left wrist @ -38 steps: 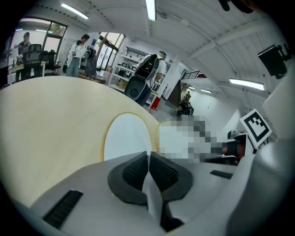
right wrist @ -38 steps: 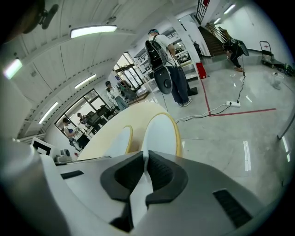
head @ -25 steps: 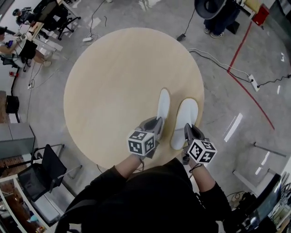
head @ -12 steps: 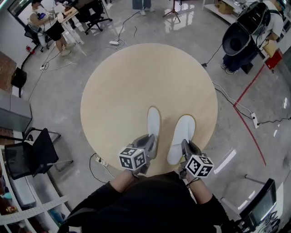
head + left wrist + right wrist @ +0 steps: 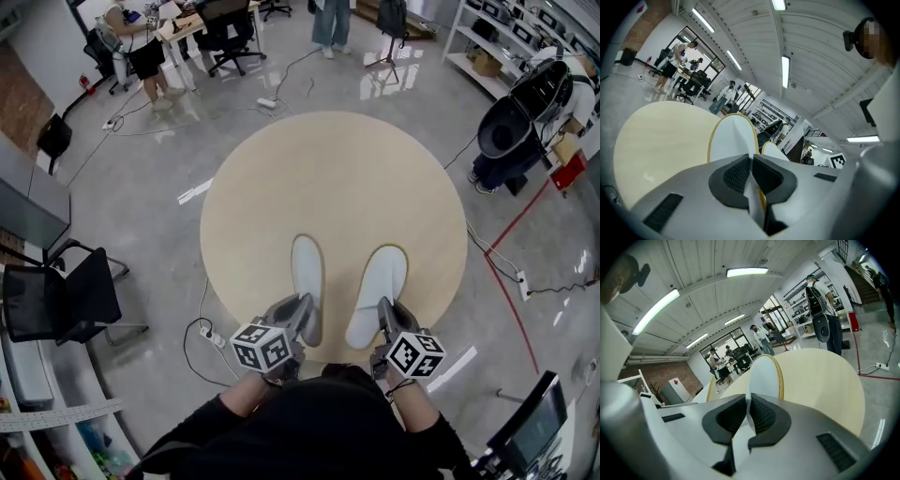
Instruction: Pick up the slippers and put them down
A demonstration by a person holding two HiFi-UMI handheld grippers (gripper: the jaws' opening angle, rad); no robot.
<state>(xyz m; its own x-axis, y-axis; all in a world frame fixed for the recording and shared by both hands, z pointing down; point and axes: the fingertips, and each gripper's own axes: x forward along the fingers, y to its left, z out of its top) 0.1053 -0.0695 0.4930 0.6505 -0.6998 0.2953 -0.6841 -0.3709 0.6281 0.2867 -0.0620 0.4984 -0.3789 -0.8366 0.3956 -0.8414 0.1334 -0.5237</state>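
White left slipper [image 5: 307, 277] was clamped by left gripper [image 5: 301, 313], right slipper [image 5: 379, 286] by right gripper [image 5: 386, 316] | thin near-edge grips: drop was judged possible.

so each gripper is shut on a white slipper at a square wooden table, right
No, the table is round, not square; the head view shows its full circle. The rest holds: the left gripper is shut on one white slipper and the right gripper on the other slipper.
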